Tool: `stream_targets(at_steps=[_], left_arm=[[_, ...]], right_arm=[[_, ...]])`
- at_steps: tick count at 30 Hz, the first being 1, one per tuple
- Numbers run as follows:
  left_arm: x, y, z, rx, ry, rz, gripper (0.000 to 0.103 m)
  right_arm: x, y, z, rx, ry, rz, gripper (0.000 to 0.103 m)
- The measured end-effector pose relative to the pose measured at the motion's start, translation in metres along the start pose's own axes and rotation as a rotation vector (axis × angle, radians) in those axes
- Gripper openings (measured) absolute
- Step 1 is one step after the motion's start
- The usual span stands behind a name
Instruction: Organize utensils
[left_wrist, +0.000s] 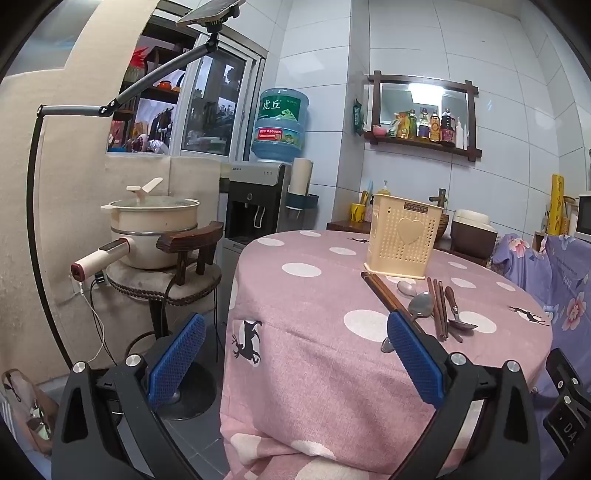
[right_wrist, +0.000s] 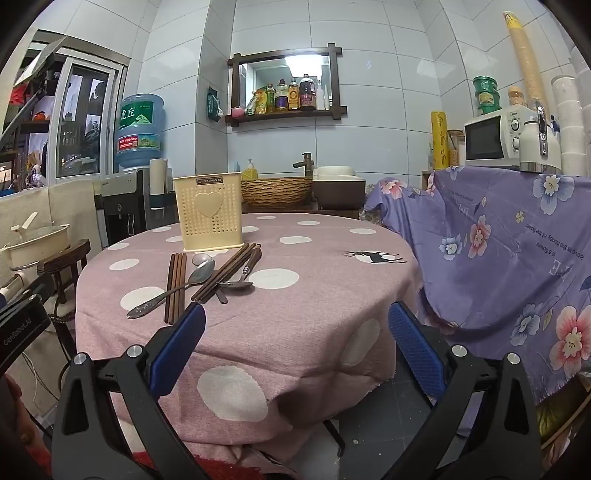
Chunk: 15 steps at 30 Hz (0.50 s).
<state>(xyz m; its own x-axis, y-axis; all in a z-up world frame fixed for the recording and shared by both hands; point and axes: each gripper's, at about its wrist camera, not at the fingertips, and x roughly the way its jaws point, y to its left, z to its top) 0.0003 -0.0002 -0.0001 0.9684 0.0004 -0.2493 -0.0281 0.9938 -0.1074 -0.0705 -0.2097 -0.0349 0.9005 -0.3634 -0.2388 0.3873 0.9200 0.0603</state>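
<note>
utensils: loose pile on the pink dotted tablecloth, just in front of the holder, nothing sorted yet
chopsticks: one bundle lies lengthwise at the left of the pile, a second bundle lies slanted across the middle
spoons: long metal spoon crosses the left bundle; a smaller spoon and a wooden-handled piece sit tangled by the slanted bundle
holder: cream perforated basket with a heart, upright, at the far side of the table; looks empty from here, inside not visible
left gripper: jaws spread wide, holding nothing, hovering at the near table edge, its right pad close to the chopstick ends
right gripper: jaws spread wide, holding nothing, short of the pile
step: judged as the start, approach before the first pick
next move: pick one item clear of overlaps; top spoon looks easiest. Close on the handle, lift, drop upright into the basket
risk: crossed pieces may drag each other
</note>
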Motion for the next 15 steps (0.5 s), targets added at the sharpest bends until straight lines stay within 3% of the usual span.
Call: stream_targets(at_steps=[15], left_arm=[[0.0003,0.0003,0.0002,0.001,-0.005,0.001,0.098]], right_arm=[[-0.0004,0.0015,-0.0008,-0.002,-0.006,-0.008,0.098]])
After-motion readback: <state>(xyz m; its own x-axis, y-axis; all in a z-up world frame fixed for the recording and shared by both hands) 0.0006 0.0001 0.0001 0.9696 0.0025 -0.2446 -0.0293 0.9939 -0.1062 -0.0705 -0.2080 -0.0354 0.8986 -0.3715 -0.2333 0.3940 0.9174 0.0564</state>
